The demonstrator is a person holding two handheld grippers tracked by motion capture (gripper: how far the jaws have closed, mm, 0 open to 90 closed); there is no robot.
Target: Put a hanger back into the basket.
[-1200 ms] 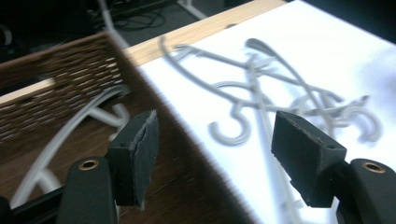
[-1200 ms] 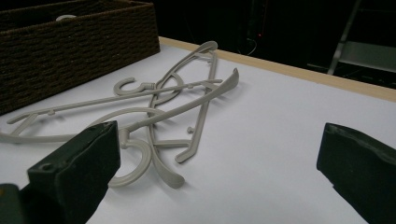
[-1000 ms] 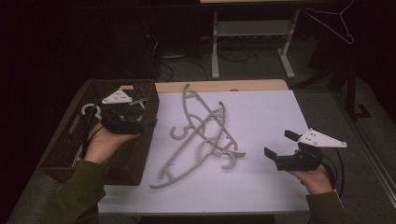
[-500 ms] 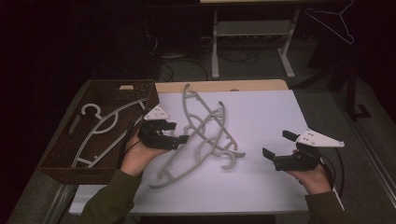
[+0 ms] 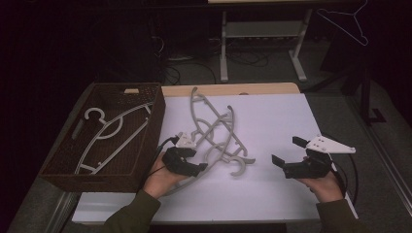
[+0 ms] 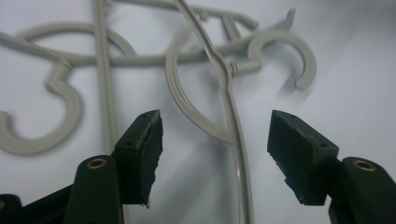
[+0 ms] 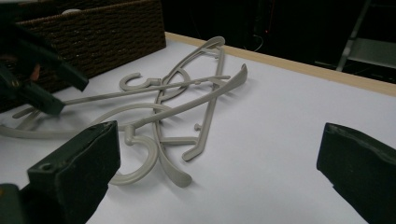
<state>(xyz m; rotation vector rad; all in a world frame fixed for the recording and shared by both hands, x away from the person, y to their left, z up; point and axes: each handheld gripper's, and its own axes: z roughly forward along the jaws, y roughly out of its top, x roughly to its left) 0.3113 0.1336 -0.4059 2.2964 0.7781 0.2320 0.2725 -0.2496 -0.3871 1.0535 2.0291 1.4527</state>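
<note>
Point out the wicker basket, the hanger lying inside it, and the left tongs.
wicker basket [image 5: 156, 121], high view, on its right wall.
hanger inside it [image 5: 115, 127], high view, on its curved arm.
left tongs [image 5: 200, 169], high view, midway between the tips.

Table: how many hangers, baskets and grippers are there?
Hangers in the tangled pile: 3, as far as I can tell
Hanger in the basket: 1
Basket: 1
Grippers: 2, the left gripper and the right gripper
Total: 7
</note>
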